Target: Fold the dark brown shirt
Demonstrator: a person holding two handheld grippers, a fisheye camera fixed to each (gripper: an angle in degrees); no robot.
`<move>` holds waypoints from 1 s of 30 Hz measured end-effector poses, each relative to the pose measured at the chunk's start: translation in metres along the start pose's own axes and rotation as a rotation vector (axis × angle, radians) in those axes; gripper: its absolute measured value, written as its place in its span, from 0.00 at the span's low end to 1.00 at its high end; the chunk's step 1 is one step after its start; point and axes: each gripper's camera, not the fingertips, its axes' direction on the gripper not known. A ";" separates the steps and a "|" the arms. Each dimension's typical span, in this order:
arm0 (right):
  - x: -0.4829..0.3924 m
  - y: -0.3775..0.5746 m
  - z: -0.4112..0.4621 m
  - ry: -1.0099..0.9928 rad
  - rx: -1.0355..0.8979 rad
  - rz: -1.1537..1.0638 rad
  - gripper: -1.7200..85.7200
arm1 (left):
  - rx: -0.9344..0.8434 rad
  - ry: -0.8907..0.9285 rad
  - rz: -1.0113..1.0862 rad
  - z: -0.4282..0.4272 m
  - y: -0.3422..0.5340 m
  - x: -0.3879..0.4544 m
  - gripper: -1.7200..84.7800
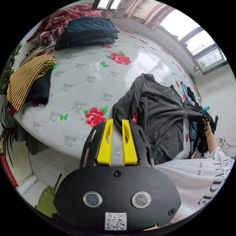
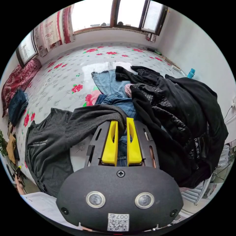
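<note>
One shirt (image 2: 49, 145) sleeve at right claw (image 2: 122, 123) tips.

Daylight came in through the windows (image 2: 118, 14), which were blown out to near white in both views. It laid a broad glare on the glossy bed cover (image 1: 147, 56), also seen in the right gripper view (image 2: 108, 65). The room was bright and shadows were soft. Both pictures were sharp in the middle, while the fisheye lens bent straight lines strongly toward the black round edges.
</note>
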 end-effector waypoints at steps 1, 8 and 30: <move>-0.003 0.007 0.000 -0.012 0.003 -0.004 0.12 | 0.003 -0.007 0.015 0.002 0.003 0.008 0.12; -0.065 0.136 0.012 -0.315 -0.109 -0.211 0.10 | -0.167 -0.079 0.184 0.079 0.009 0.097 0.14; -0.094 0.121 0.047 -0.199 -0.130 -0.336 0.11 | 0.007 -0.115 0.034 0.025 0.091 0.047 0.10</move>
